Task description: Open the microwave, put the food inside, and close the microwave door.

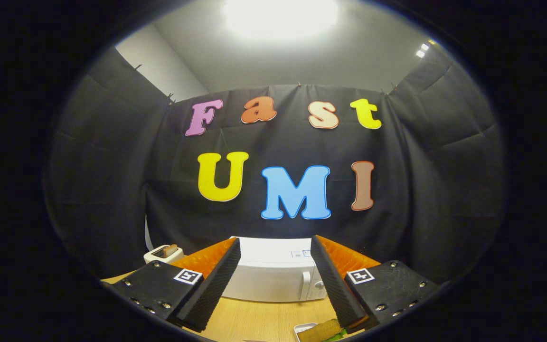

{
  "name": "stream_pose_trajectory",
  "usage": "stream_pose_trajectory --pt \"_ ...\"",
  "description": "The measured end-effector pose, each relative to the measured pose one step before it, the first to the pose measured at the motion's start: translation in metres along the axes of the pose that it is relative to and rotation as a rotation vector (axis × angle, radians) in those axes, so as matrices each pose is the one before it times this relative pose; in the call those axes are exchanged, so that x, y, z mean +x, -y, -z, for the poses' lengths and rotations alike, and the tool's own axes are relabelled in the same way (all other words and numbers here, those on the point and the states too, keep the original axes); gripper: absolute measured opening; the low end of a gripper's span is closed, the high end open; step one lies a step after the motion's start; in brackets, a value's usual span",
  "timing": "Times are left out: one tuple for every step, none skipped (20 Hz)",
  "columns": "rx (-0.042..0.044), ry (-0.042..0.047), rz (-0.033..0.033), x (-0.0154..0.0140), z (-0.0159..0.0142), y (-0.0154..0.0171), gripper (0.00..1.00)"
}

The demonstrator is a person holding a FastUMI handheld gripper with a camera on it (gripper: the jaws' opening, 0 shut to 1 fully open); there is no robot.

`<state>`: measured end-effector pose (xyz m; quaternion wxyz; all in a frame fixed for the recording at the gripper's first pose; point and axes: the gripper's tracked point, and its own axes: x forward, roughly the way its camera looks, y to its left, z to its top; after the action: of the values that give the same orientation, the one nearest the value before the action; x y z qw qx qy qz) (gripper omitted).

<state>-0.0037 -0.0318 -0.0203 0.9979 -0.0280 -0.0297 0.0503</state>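
Gripper view looks along two fingers with ribbed, wedge-shaped pads, and the gripper stands wide apart with nothing held between its tips. Beyond the fingers, framed in the gap, sits the microwave: a smooth white box with rounded corners, its door closed and a vertical handle and round knob at its right side. It rests on a wooden table of pale, fine-grained laminate. Just under the right finger lies the food, a brownish, crusty, sandwich-like piece with a bit of green showing beneath, sitting in a small white tray. Left of the microwave, past the left finger, is a glossy white toaster with a slice of toast standing out of its slot.
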Motion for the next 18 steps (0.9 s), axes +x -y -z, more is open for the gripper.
stream_pose_trajectory --pt "0.00270 -0.01019 0.00371 0.00223 0.01038 0.00834 0.95" --pt "0.00194 -0.00800 0.00801 0.00325 0.00956 0.00795 0.96" --pt "0.00371 -0.00826 0.00338 0.00330 0.01068 0.00605 0.95" --pt "0.00467 -0.01288 0.00272 0.00539 0.01062 0.00497 0.95" --pt "0.00611 -0.01696 0.00071 0.00632 0.01275 0.00473 0.95" --pt "0.00811 -0.01648 -0.00298 0.00715 0.01074 0.00271 0.96" --pt "0.00527 -0.01586 -0.00522 0.00817 0.01014 0.00219 0.95" --pt "0.00373 -0.01652 0.00129 0.00888 0.00992 0.00306 0.95" --pt "0.00185 -0.01180 0.00208 0.01065 0.01066 0.00306 0.95" --pt "-0.00227 -0.00424 0.00154 0.01025 0.00834 0.00219 0.95" --pt "-0.00802 -0.00281 0.00566 0.01169 0.00947 0.00348 0.95" --pt "-0.01343 -0.00550 0.01240 0.01243 0.00952 0.00483 0.95" --pt "-0.00965 0.00031 0.00825 0.01283 0.00905 0.00351 0.95" --pt "-0.00300 -0.00001 0.00923 0.01127 0.00698 0.00313 0.96" --pt "0.00236 0.00032 0.00997 0.01037 0.00761 0.00421 0.94" --pt "0.00360 0.00026 0.00639 0.01015 0.00607 0.00213 0.94" --pt "0.00434 -0.00890 0.01050 0.01009 0.00879 0.00324 0.94" --pt "0.00740 -0.01499 0.00509 0.01030 0.00851 0.00200 0.94"
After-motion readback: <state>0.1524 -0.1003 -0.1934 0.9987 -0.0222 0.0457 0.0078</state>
